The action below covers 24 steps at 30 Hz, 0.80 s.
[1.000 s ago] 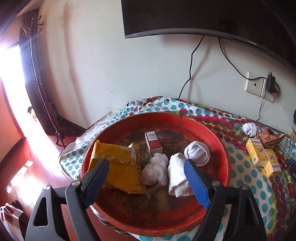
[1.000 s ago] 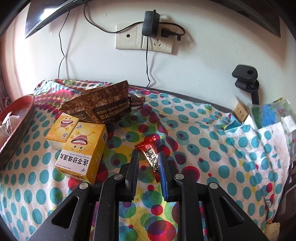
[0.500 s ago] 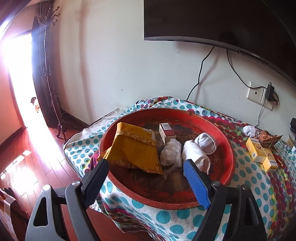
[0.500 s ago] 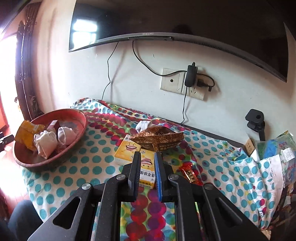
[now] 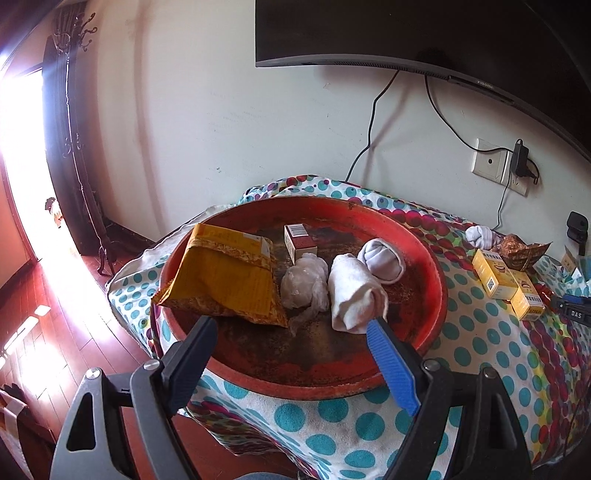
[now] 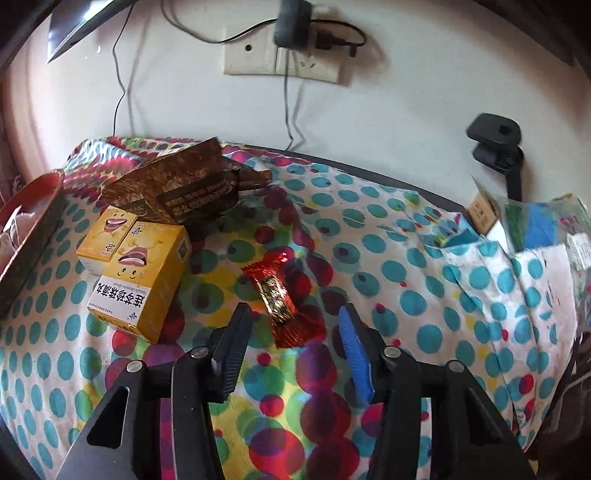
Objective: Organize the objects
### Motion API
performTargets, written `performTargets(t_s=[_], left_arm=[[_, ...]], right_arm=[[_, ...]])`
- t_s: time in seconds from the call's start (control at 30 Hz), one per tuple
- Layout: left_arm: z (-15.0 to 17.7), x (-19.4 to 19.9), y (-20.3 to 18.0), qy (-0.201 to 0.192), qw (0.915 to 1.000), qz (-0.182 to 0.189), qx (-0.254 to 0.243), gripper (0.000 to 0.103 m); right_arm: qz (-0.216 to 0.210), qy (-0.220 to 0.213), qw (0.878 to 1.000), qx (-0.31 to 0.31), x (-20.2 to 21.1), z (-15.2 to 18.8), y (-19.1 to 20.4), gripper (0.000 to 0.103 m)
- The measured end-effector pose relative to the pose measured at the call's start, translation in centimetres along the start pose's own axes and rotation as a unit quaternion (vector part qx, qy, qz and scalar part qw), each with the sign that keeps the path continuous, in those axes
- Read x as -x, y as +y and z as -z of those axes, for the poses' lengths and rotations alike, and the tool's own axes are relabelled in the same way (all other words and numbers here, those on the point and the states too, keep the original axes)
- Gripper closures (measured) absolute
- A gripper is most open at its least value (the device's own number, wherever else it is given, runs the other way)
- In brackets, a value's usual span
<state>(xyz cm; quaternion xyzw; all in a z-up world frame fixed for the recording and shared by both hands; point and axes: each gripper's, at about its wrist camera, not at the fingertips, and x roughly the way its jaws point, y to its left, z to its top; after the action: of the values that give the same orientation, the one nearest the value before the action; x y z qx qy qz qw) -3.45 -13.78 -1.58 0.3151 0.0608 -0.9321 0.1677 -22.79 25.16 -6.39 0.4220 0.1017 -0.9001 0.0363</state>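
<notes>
2 yellow boxes (image 6: 136,280), 1 red candy (image 6: 280,299), 3 socks (image 5: 354,291).

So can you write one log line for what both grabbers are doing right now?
left gripper: open, empty, over red bowl | right gripper: jaws just opening, astride red candy wrapper, not gripped

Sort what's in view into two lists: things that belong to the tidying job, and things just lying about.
Job:
red basin, already holding the orange packet, small box, plastic wad and rolled socks
red candy wrapper, between the open right gripper jaws, which have just been opening
yellow boxes
brown carton

Lying about:
wall socket
charger
TV
black clamp
</notes>
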Motion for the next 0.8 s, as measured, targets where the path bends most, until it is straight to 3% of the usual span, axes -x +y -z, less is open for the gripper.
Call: performTargets(t_s=[0.1,0.2,0.4,0.8], left_arm=[[0.2,-0.2,-0.4,0.004,1.0000,0.003,-0.003,0.018],[0.2,-0.1,-0.3,0.001,1.0000,0.004,-0.005,0.018],[0.1,-0.4,0.3,0.003,1.0000,-0.001,0.002,0.018],[0.2,-0.3,1.7,0.012,0.9998,-0.009,0.015,0.018]], right_arm=[[0.006,0.015,1.000,0.013,-1.5,-0.5,0.7,0.082],[0.026,-0.007,0.999,0.017,-0.6,-0.8,0.4,0.082],[0.013,-0.039,0.999,-0.022,2.2,-2.1,-0.5,0.082],[-0.090,-0.100,0.990,0.034,6.5,-5.6,12.0,0.082]])
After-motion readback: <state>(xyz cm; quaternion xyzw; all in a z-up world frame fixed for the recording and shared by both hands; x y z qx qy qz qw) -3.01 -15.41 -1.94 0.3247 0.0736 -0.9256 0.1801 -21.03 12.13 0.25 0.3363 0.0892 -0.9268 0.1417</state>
